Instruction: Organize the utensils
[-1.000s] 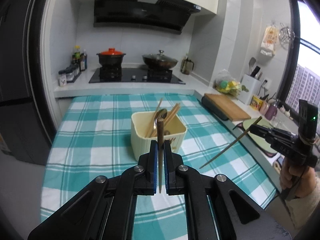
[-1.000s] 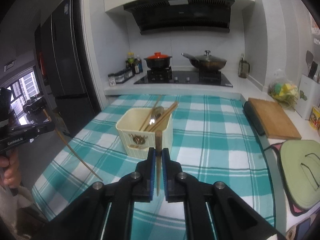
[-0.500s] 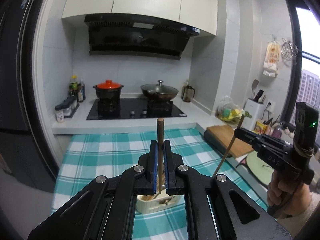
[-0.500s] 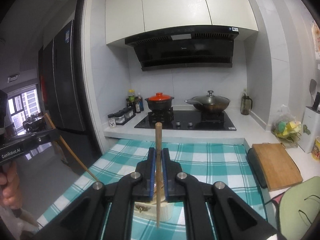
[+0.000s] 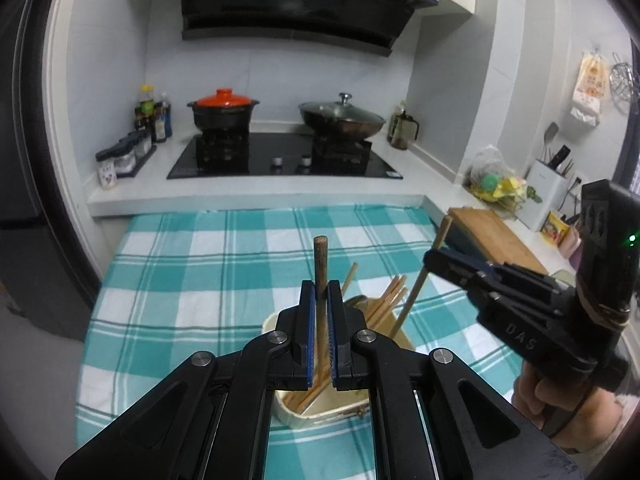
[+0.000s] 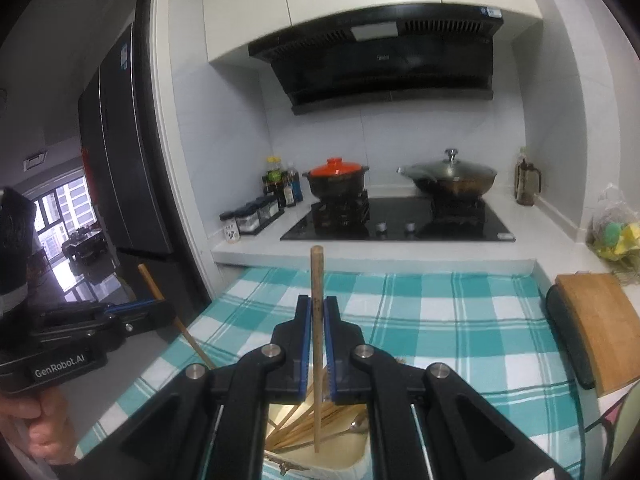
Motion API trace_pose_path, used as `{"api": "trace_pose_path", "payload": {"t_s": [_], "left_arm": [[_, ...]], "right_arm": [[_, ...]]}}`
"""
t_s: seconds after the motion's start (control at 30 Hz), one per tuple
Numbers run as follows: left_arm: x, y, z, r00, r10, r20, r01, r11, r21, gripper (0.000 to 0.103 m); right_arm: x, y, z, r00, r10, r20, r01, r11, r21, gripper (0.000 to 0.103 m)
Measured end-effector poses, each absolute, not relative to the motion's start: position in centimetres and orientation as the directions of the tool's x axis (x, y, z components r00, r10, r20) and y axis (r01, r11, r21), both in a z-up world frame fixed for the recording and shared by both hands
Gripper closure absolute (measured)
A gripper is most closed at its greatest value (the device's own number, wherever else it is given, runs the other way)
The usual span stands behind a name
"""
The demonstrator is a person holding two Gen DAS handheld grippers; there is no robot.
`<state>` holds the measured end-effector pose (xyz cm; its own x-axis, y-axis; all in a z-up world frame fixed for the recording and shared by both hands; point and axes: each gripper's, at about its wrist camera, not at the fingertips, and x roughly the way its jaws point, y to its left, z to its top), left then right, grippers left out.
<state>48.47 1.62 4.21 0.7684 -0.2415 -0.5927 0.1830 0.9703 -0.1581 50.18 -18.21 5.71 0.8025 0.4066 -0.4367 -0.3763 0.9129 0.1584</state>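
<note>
- teal checked cloth (image 5: 224,264) over the bench; stove (image 5: 280,156) past its far edge.
- both fingers clamped on one chopstick each: left gripper (image 5: 320,308), right gripper (image 6: 316,320).
- cream holder (image 5: 320,412) mid-bench, under the chopsticks.

Two grippers, each clamping one chopstick: the left gripper (image 5: 320,320) holds a dark chopstick (image 5: 321,264), the right gripper (image 6: 316,332) a pale chopstick (image 6: 317,280). Below both claws, one cream holder (image 5: 320,416). Beyond them, two lidded pots.
</note>
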Motion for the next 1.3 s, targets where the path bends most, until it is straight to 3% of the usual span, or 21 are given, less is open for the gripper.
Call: {"api": "trace_pose_path", "payload": {"t_s": [0.17, 0.3, 0.37, 0.43, 0.47, 0.53, 0.6, 0.67, 0.7, 0.83, 0.97, 1.1, 1.3], "left_arm": [[51.1, 1.5, 1.3, 0.718, -0.226, -0.658, 0.160, 0.974, -0.160, 0.098], [52.2, 1.2, 0.4, 0.713, -0.192, -0.674, 0.139, 0.981, -0.132, 0.094], [51.7, 1.5, 0.5, 0.721, -0.190, -0.666, 0.132, 0.982, -0.137, 0.071], [50.5, 1.8, 1.0, 0.741, -0.189, -0.644, 0.132, 0.982, -0.136, 0.054], [49.7, 1.9, 1.4, 0.751, -0.186, -0.633, 0.136, 0.982, -0.128, 0.051], [47.7, 2.0, 2.1, 0.768, -0.160, -0.620, 0.129, 0.987, -0.095, 0.047], [44.9, 2.0, 2.9, 0.792, -0.144, -0.594, 0.115, 0.990, -0.087, 0.034], [41.8, 1.8, 3.6, 0.821, -0.107, -0.561, 0.089, 0.994, -0.059, 0.008], [40.1, 1.6, 3.9, 0.839, -0.067, -0.540, 0.062, 0.998, -0.028, 0.003], [34.2, -0.3, 3.9, 0.878, 0.117, -0.465, -0.058, 0.989, 0.138, 0.000], [30.5, -1.4, 3.1, 0.852, 0.213, -0.478, -0.156, 0.975, 0.158, 0.000], [26.7, -2.3, 2.4, 0.864, 0.239, -0.444, -0.190, 0.970, 0.152, 0.000], [23.5, -1.9, 1.8, 0.849, 0.135, -0.512, -0.093, 0.990, 0.107, 0.000]], "right_arm": [[54.7, -16.4, -0.3, 0.662, 0.430, -0.613, -0.366, 0.900, 0.237, 0.097], [56.4, -16.4, -2.5, 0.629, 0.401, -0.666, -0.309, 0.915, 0.259, 0.093], [56.6, -16.7, -2.7, 0.635, 0.382, -0.672, -0.274, 0.924, 0.267, 0.088], [56.2, -17.3, -2.0, 0.652, 0.368, -0.663, -0.253, 0.930, 0.267, 0.064], [56.1, -17.7, -1.6, 0.666, 0.364, -0.651, -0.248, 0.931, 0.267, 0.060], [55.1, -18.6, -0.3, 0.692, 0.348, -0.632, -0.245, 0.937, 0.248, 0.059], [53.4, -19.4, 1.3, 0.720, 0.317, -0.617, -0.236, 0.948, 0.212, 0.059], [51.5, -20.2, 3.0, 0.746, 0.297, -0.596, -0.233, 0.955, 0.183, 0.059], [50.2, -20.5, 3.8, 0.758, 0.288, -0.585, -0.235, 0.958, 0.167, 0.058], [43.8, -21.3, 5.9, 0.797, 0.285, -0.533, -0.257, 0.958, 0.129, 0.027], [37.1, -21.8, 6.1, 0.817, 0.281, -0.503, -0.253, 0.959, 0.125, 0.019], [31.3, -21.7, 5.3, 0.860, 0.216, -0.463, -0.200, 0.976, 0.082, 0.000], [26.2, -21.6, 3.4, 0.866, 0.118, -0.487, -0.127, 0.992, 0.015, 0.000]]}}
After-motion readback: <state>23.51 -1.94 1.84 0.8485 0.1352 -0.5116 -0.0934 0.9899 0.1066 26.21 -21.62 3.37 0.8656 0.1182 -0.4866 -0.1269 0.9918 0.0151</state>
